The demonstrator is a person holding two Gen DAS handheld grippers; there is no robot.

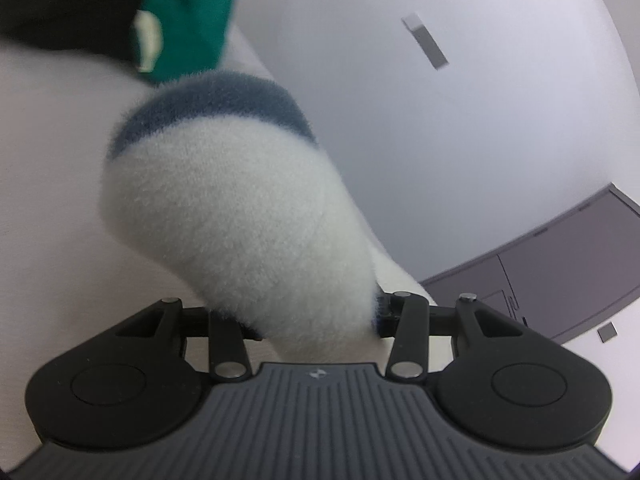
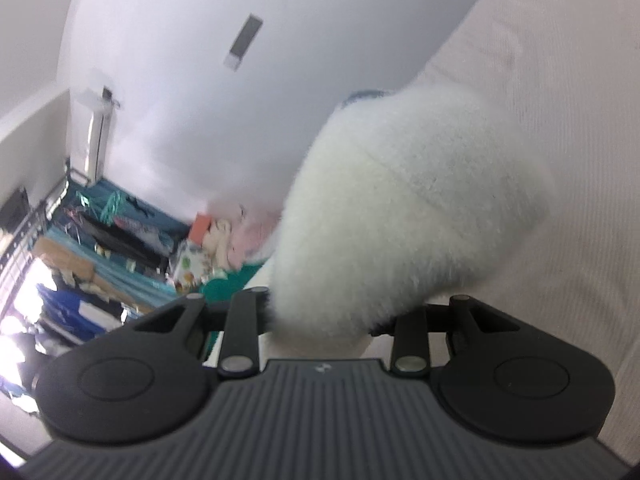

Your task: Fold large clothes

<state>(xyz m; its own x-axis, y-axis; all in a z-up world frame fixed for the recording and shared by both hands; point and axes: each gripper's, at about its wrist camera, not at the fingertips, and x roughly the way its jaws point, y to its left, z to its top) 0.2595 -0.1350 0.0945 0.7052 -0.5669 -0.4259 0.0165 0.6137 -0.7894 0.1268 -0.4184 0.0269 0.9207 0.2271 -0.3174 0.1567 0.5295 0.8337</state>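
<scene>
Fleece [image 1: 240, 208], white and fluffy with a blue-grey band, is bunching up in front of both cameras, hanging lifted above the pale bed [image 2: 560, 160]. Left gripper [image 1: 316, 320] is clamping one bunched end; right gripper [image 2: 324, 320] is clenching another white bunch. Green and black clothes [image 1: 188, 12] are lying at the bed's far edge. Risk, I'd say: both grips are biting thick pile, so fabric could be slipping out, or edges ending up uneven.
</scene>
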